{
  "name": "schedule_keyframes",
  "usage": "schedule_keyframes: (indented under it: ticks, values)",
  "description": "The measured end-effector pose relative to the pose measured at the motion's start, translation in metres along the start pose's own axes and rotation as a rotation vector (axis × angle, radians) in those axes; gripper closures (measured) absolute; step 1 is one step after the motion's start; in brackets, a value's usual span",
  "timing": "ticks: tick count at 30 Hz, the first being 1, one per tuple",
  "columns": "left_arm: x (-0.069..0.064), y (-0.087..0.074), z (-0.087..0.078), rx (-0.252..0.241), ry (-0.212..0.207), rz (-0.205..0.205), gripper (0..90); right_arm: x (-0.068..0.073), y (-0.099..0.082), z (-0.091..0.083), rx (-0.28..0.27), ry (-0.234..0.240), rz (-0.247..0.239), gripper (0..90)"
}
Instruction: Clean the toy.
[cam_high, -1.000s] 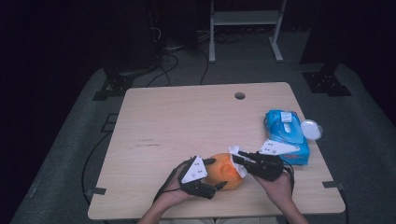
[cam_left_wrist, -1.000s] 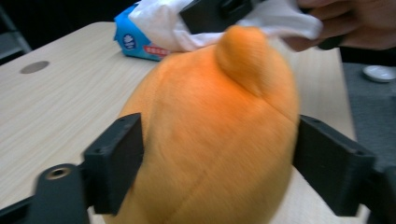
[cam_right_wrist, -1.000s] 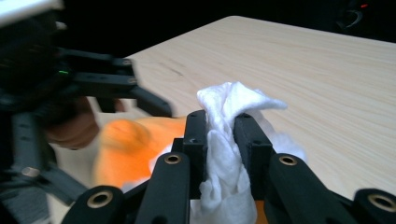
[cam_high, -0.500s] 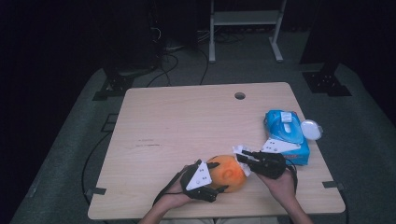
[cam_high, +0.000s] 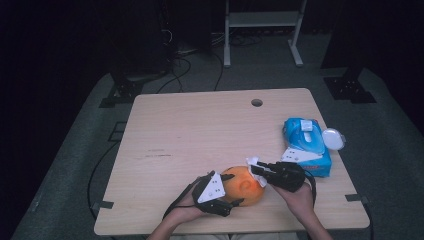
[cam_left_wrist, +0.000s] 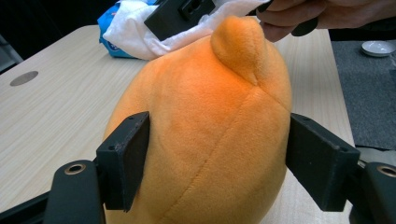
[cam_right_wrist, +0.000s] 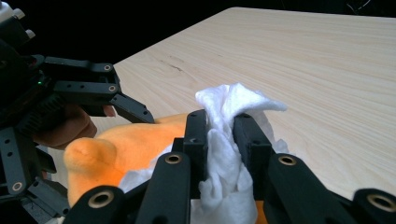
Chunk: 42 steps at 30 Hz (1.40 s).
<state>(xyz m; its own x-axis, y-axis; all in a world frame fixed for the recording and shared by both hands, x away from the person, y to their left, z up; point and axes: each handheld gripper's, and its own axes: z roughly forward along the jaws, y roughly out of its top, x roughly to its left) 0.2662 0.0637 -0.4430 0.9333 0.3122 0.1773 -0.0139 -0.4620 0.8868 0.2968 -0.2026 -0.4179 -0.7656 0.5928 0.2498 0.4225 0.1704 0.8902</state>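
The orange plush toy (cam_high: 243, 185) sits on the table (cam_high: 200, 130) close to its near edge, a bit right of the middle, between the person's two hands. Its fabric is soft and seamed, with a small rounded nub (cam_left_wrist: 238, 44) sticking up on top.

The left gripper (cam_high: 224, 196) has the toy between its jaws, one on each flank. They have just been closing in; one pad (cam_left_wrist: 128, 156) lies against the plush and the other sits right at its side, though I can't tell whether that one presses.

The right gripper (cam_high: 256, 167) reaches in from the other side. Its jaws are nearly together, pinching a crumpled white wipe (cam_right_wrist: 229, 140), and the bunched cloth rests on the top of the toy near the nub.

Further out, toward the table's right edge, lies a blue pack of wipes (cam_high: 305, 145), with a white round lid (cam_high: 333, 138) just beside it at the edge. A small round hole (cam_high: 256, 102) is set near the far edge.
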Motion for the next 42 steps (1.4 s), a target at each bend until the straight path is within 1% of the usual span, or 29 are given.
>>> schedule_keyframes:
  ticks: [1,3,4,5,6,8,10,11,12,13,14,16,17,18,19,21,22,23,24,25,27,28,30,31,33,35,37,42]
  values:
    - [-0.001,0.001,0.000,0.001,0.000,0.000,23.1,0.004,0.002,0.001,-0.005,0.015,-0.002,75.8]
    - [-0.004,0.005,0.002,0.007,0.015,0.004,16.7,0.014,0.004,0.006,-0.002,0.034,-0.023,75.8]
    - [-0.005,0.006,0.003,0.012,0.022,0.005,16.0,0.018,0.005,0.008,0.003,0.039,-0.038,75.8]
    - [-0.005,0.006,0.003,0.016,0.028,0.018,16.2,0.020,0.006,0.009,0.008,0.033,-0.055,75.8]
    - [-0.005,0.005,0.002,0.012,0.024,0.018,20.2,0.019,0.006,0.009,0.012,0.026,-0.059,75.8]
    - [-0.002,0.003,0.000,0.013,0.010,0.004,26.3,0.012,0.005,0.007,0.009,0.014,-0.037,75.8]
    - [-0.002,0.003,0.000,0.015,0.000,0.011,28.4,0.001,0.002,0.005,0.013,-0.016,-0.020,75.8]
    - [-0.003,0.003,0.001,0.016,-0.005,0.018,28.4,-0.003,0.001,0.004,0.014,-0.030,0.004,75.7]
    - [-0.004,0.003,0.001,0.022,-0.015,0.028,28.4,-0.006,0.000,0.005,0.015,-0.020,0.021,75.7]
    - [-0.005,0.003,0.002,0.024,-0.024,0.034,28.3,-0.004,0.000,0.006,0.014,-0.010,0.026,75.7]
    - [-0.005,0.003,0.002,0.023,-0.026,0.038,28.0,-0.001,0.001,0.008,0.016,-0.007,0.009,75.7]
    - [-0.004,0.002,0.002,0.022,-0.033,0.031,27.8,0.006,0.003,0.012,0.025,-0.008,-0.019,75.6]
    - [-0.003,0.001,0.001,0.017,-0.032,0.025,27.9,0.006,0.003,0.014,0.025,-0.005,-0.020,75.7]
    - [-0.002,0.001,0.001,0.012,-0.028,0.018,28.0,0.004,0.003,0.015,0.024,0.001,-0.010,75.7]
    - [-0.001,0.001,0.000,0.018,-0.014,0.020,29.2,0.002,0.003,0.015,0.022,0.005,0.000,75.7]
    - [0.003,0.003,-0.003,0.023,0.019,-0.008,32.2,-0.002,0.001,0.013,0.022,-0.003,0.012,75.7]
    - [0.006,0.003,-0.004,0.024,0.025,-0.020,33.2,-0.005,0.000,0.012,0.023,-0.012,0.011,75.7]
    - [0.008,0.002,-0.005,0.021,0.025,-0.034,33.7,-0.008,-0.001,0.011,0.024,-0.021,0.012,75.7]
    - [0.010,0.000,-0.007,0.016,0.022,-0.047,33.9,-0.011,-0.002,0.009,0.023,-0.026,0.026,75.7]
    - [0.012,-0.001,-0.008,0.016,0.022,-0.055,33.9,-0.014,-0.004,0.008,0.022,-0.032,0.039,75.7]
    - [0.013,-0.002,-0.009,0.015,0.027,-0.066,34.4,-0.017,-0.006,0.005,0.025,-0.045,0.050,75.7]
    - [0.014,-0.002,-0.010,0.018,0.027,-0.066,34.6,-0.017,-0.006,0.004,0.018,-0.043,0.059,75.7]
    - [0.015,-0.004,-0.011,0.015,0.028,-0.073,35.0,-0.011,-0.003,0.001,0.004,-0.039,0.049,75.7]
    - [0.016,-0.004,-0.011,0.014,0.027,-0.079,35.1,-0.007,-0.002,0.001,-0.005,-0.032,0.037,75.6]
    - [0.020,-0.006,-0.013,0.010,0.031,-0.095,35.1,-0.004,0.001,-0.001,-0.024,-0.006,0.034,75.6]
    - [0.024,-0.008,-0.016,-0.002,0.037,-0.125,35.1,-0.006,0.000,-0.002,-0.041,0.005,0.038,75.6]
    - [0.028,-0.010,-0.017,-0.009,0.037,-0.145,35.2,-0.010,-0.001,-0.003,-0.048,0.008,0.058,75.6]
    - [0.030,-0.011,-0.018,-0.007,0.042,-0.153,35.4,-0.018,-0.006,-0.002,-0.034,-0.012,0.080,75.6]
